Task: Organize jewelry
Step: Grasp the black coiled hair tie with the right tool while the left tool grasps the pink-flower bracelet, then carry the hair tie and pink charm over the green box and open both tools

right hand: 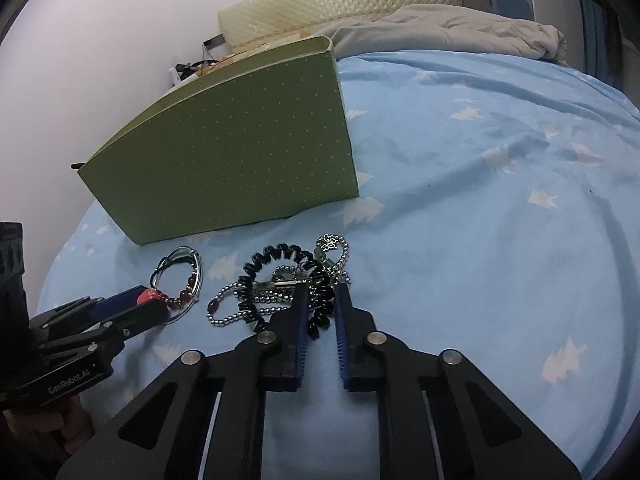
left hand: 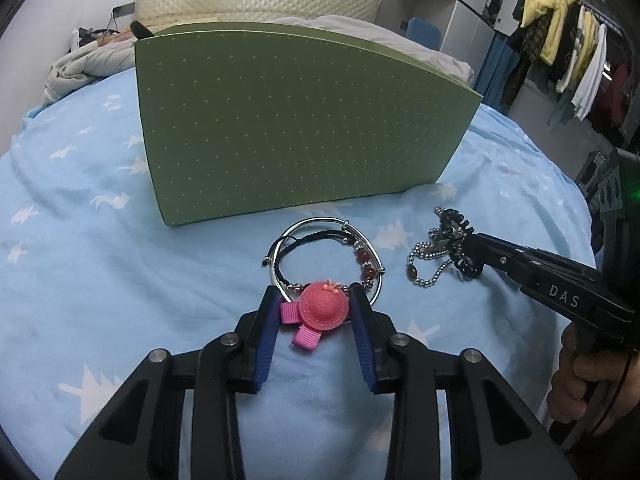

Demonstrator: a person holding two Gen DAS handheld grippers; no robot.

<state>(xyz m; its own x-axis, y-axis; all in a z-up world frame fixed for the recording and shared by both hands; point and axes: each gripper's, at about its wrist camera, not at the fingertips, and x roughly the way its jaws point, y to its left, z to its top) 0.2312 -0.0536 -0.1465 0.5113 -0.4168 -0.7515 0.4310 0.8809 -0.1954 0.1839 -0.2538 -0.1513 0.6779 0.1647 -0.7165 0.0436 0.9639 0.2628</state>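
My left claw straddles the pink hat clip, pads at its sides; can't tell if they're biting yet. Clip lies on the bangle, tangled with a bead bracelet on the blue sheet, in front of the green box where I guess it all goes. Right of that, my right claw is clenched on the black coil tie, knotted with ball chains, so lifting probably drags the whole clump.

My left gripper squeezes the pink hat clip beside the bangles, green box behind.
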